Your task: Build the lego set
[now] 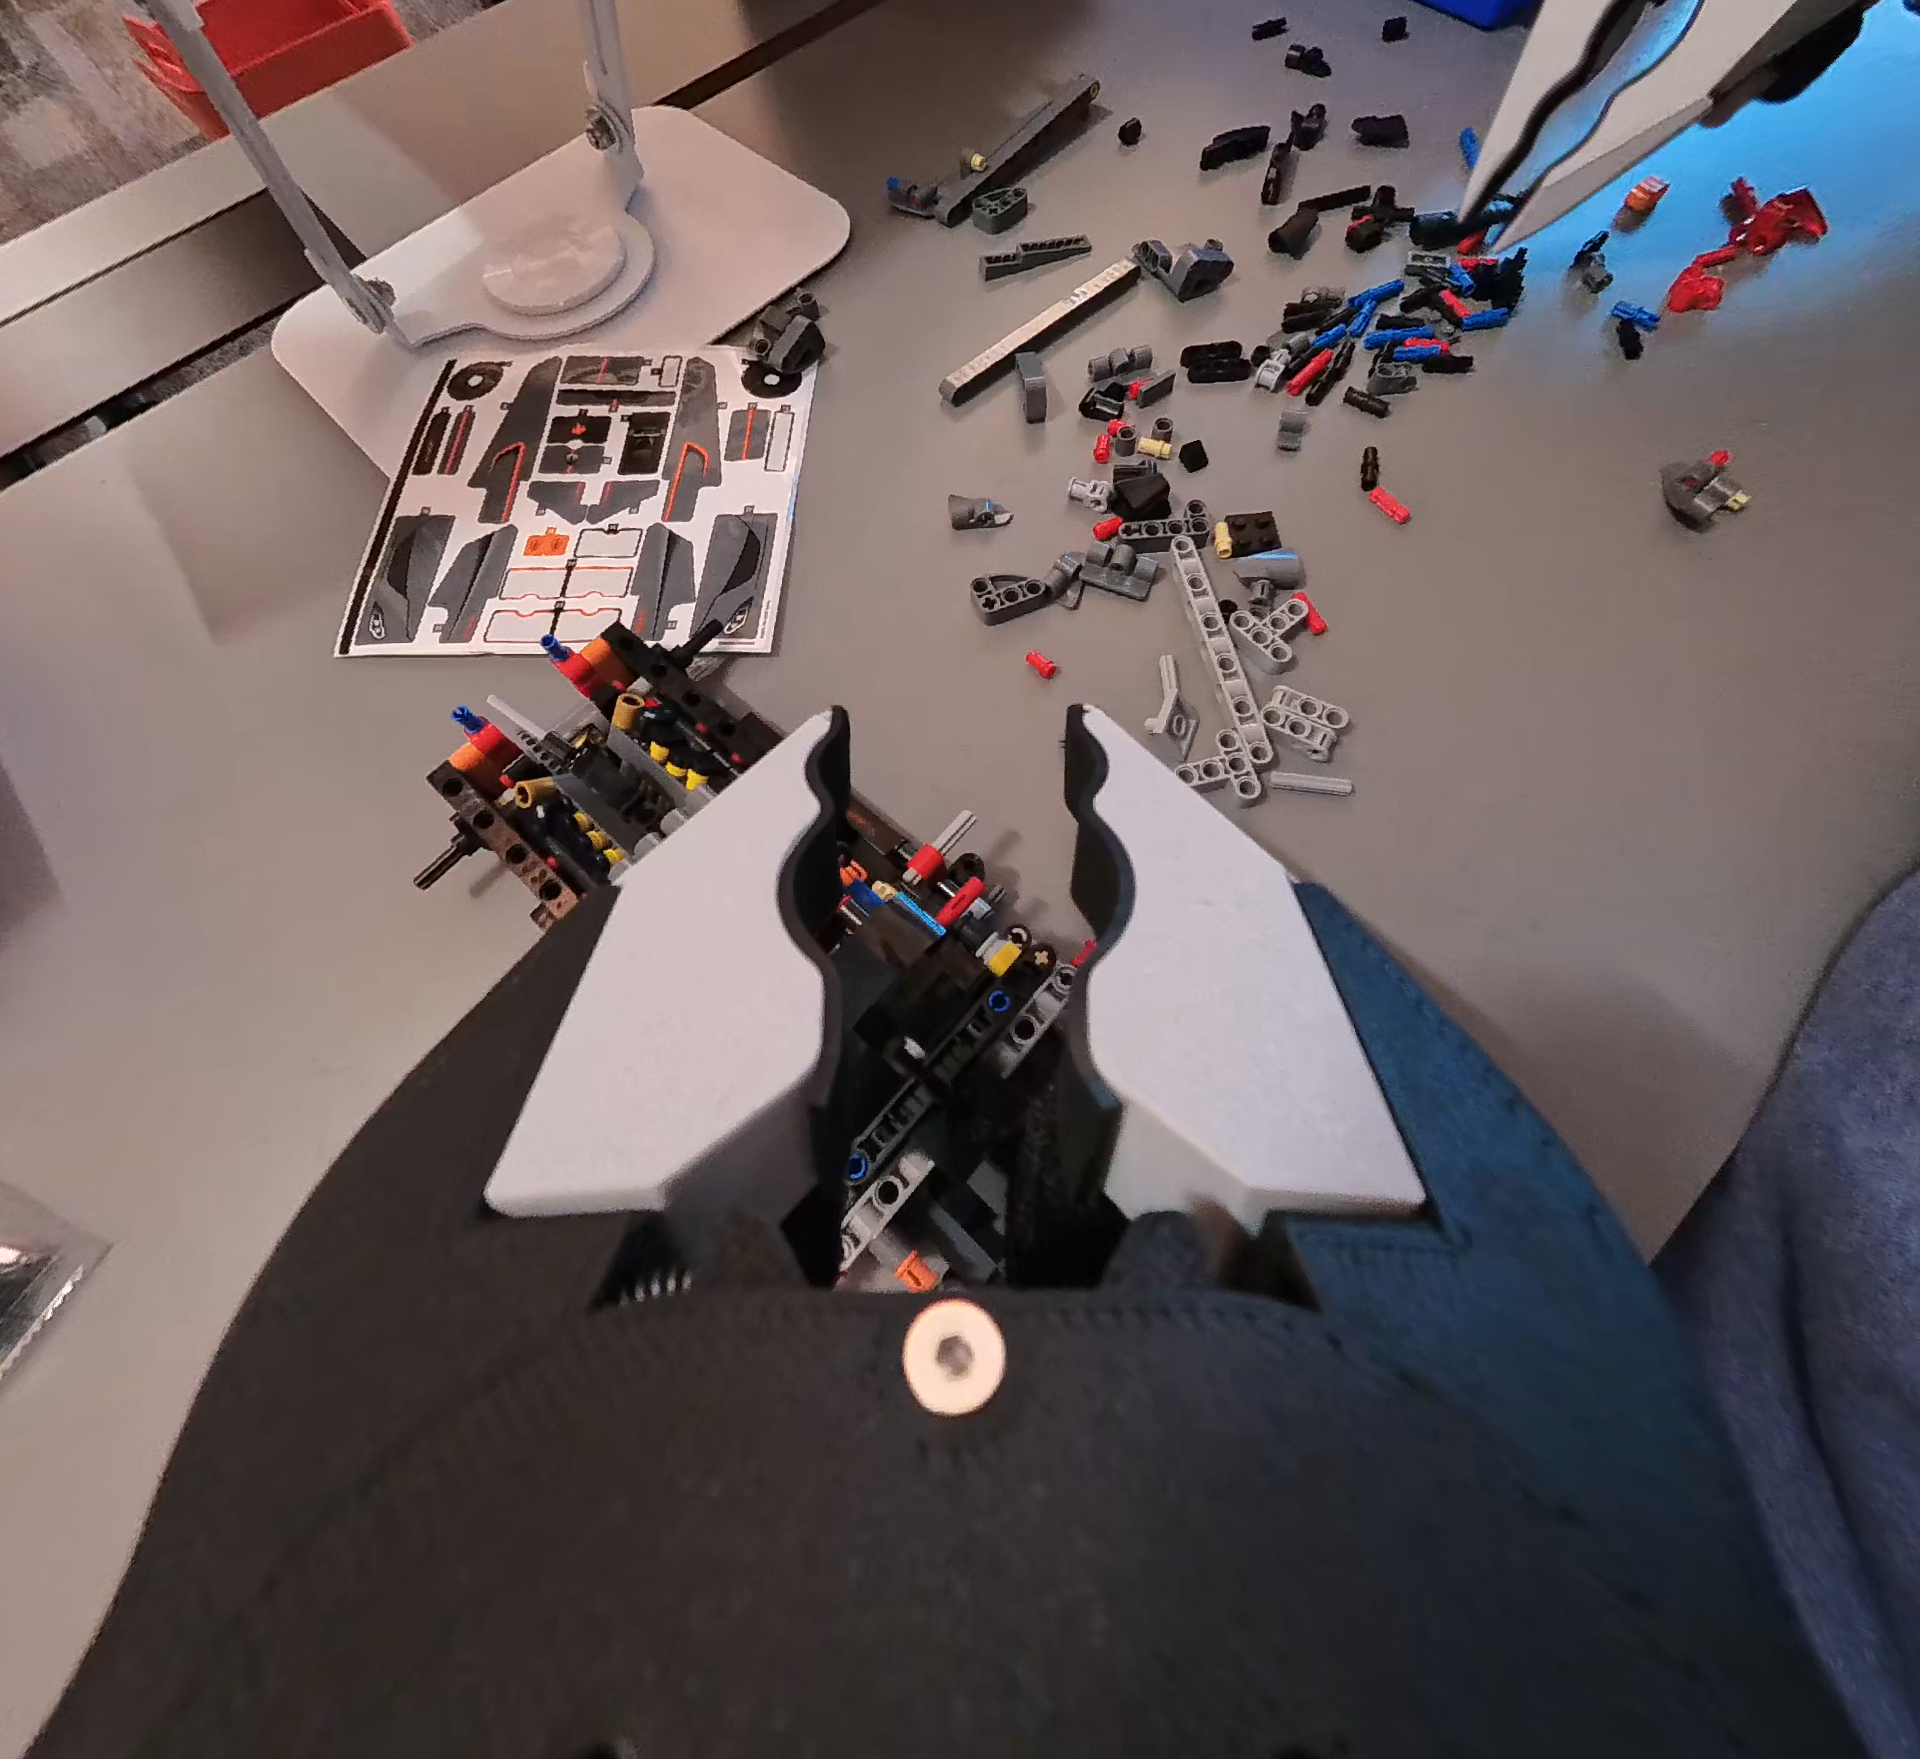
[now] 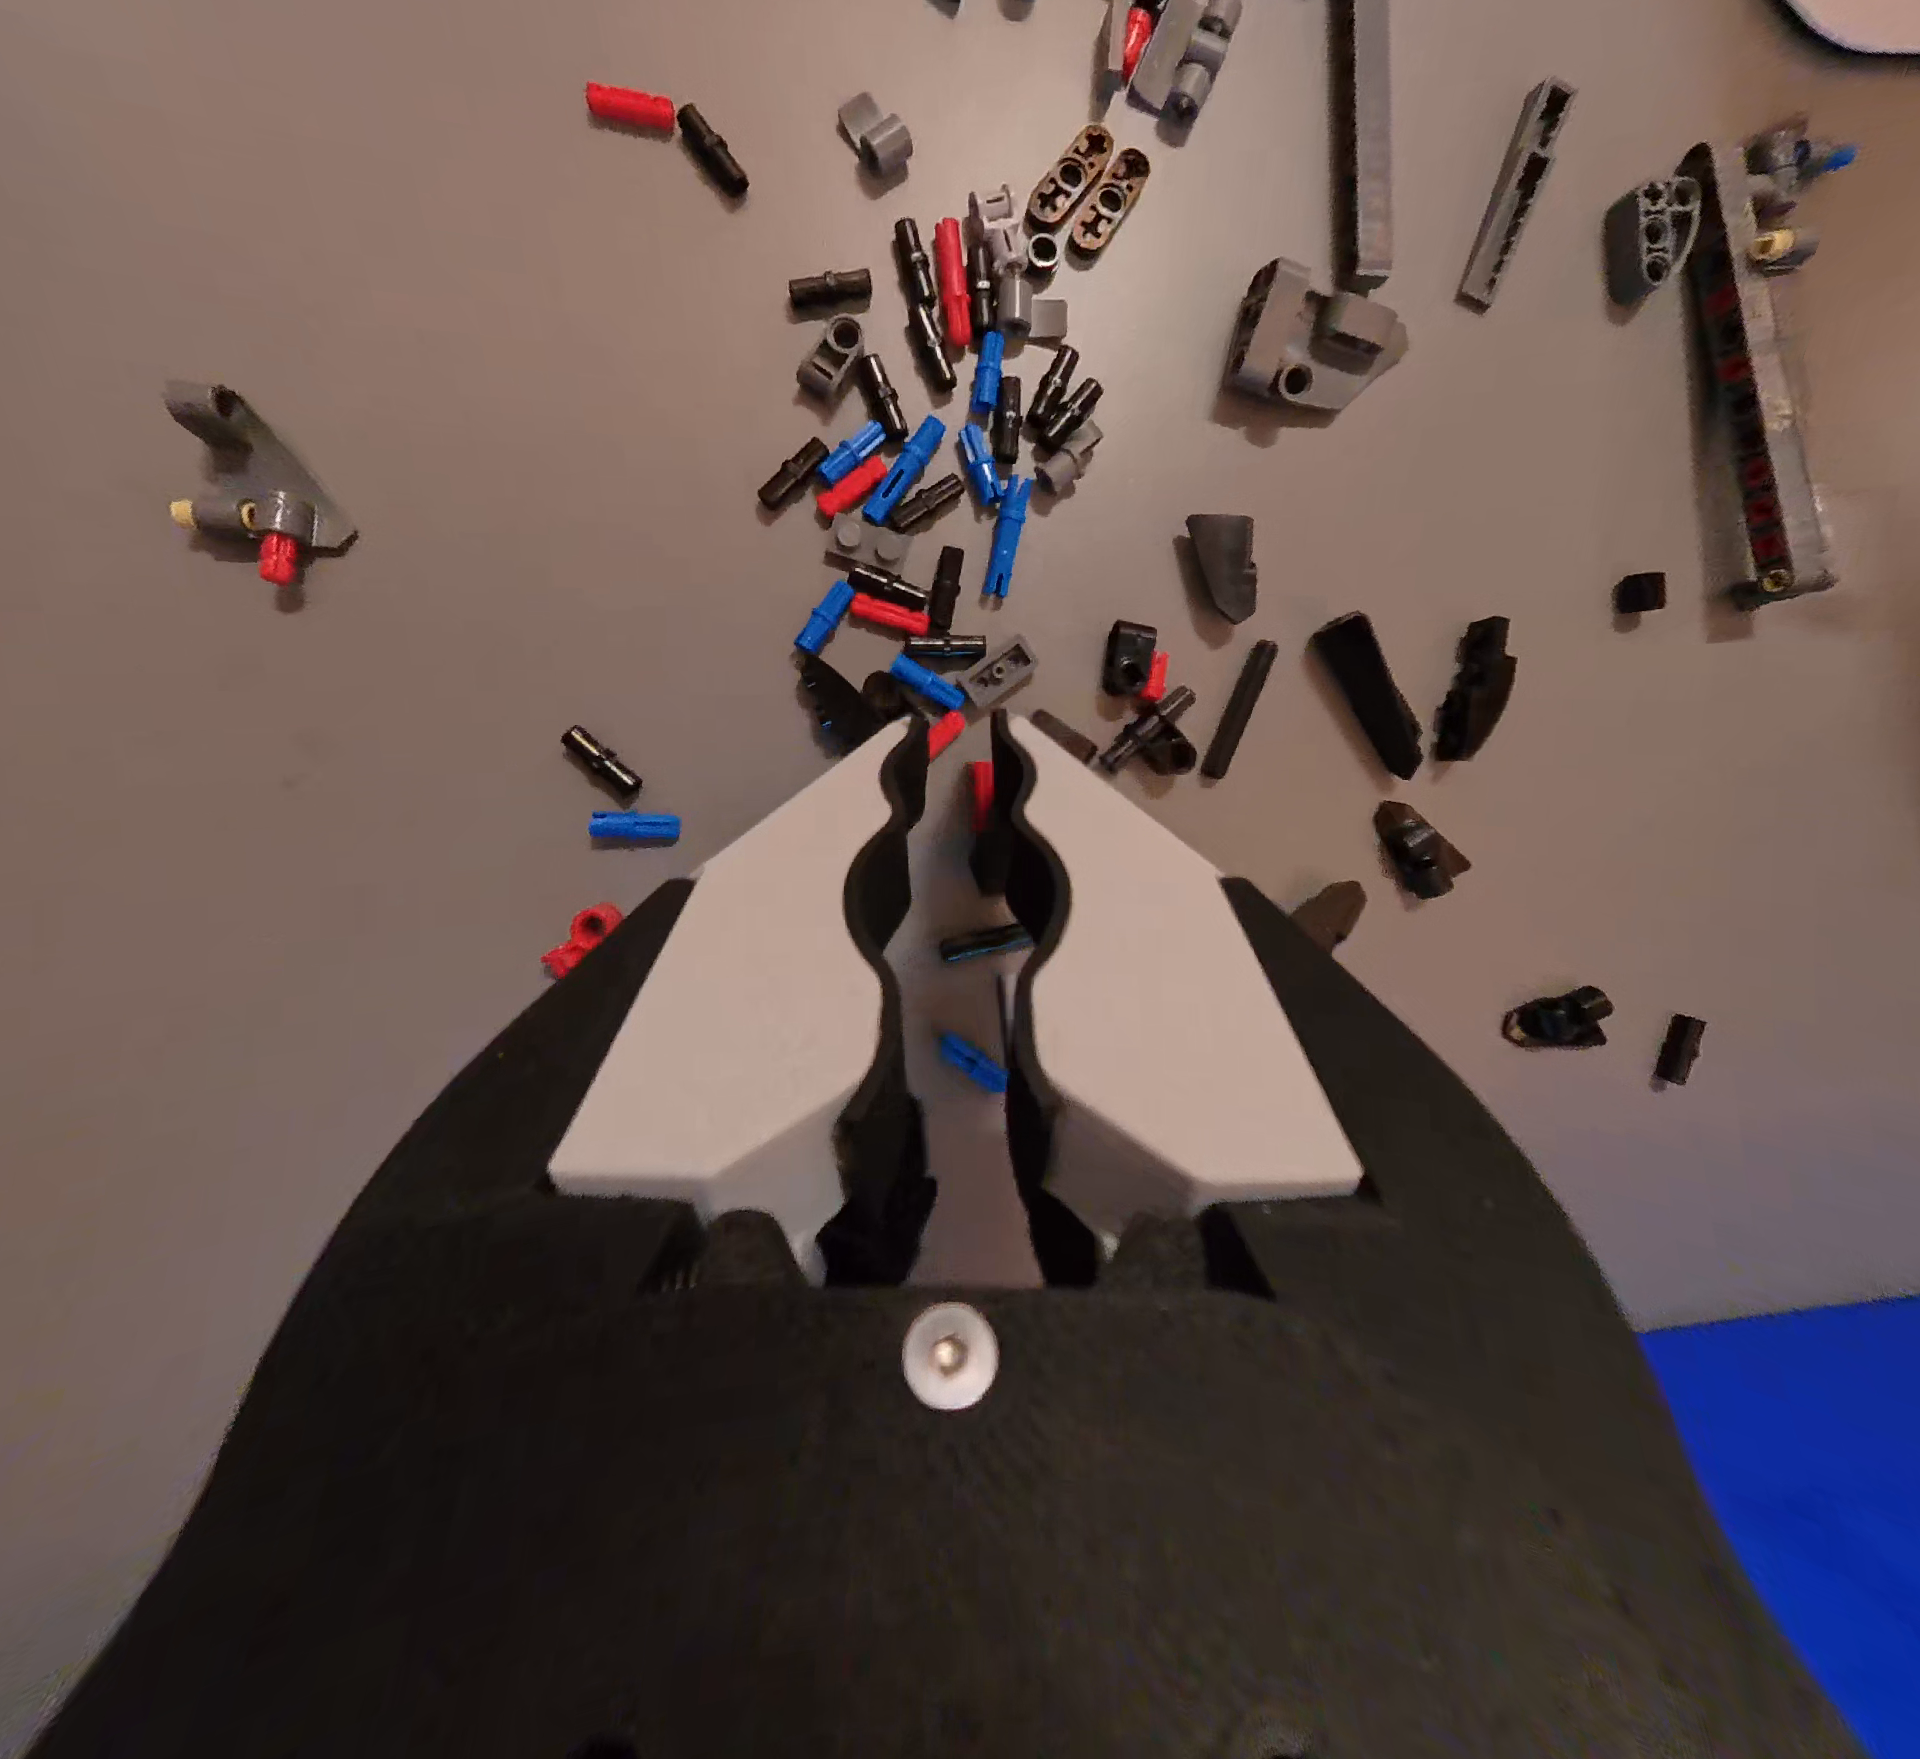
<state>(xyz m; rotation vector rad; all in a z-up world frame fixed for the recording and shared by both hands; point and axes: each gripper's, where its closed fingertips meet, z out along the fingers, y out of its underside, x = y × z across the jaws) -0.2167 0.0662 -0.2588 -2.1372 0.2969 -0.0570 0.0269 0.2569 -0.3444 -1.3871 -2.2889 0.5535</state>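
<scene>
Left wrist view shows the left gripper [image 1: 956,753], jaws spread wide, straddling a half-built Lego chassis [image 1: 623,774] near the middle of the grey surface [image 1: 208,774]. It looks stiff but studded with pins that could snap off; its long beams seem the safest hold. A sticker sheet [image 1: 582,504] lies just beyond, against a lamp base [image 1: 644,255]. The right gripper [image 2: 958,722], jaws nearly closed, noses into a pile of pins [image 2: 935,462] toward the far right edge, seemingly pinching a red pin [image 2: 948,730], tiny, light, slippery; neighbours crowd it.
</scene>
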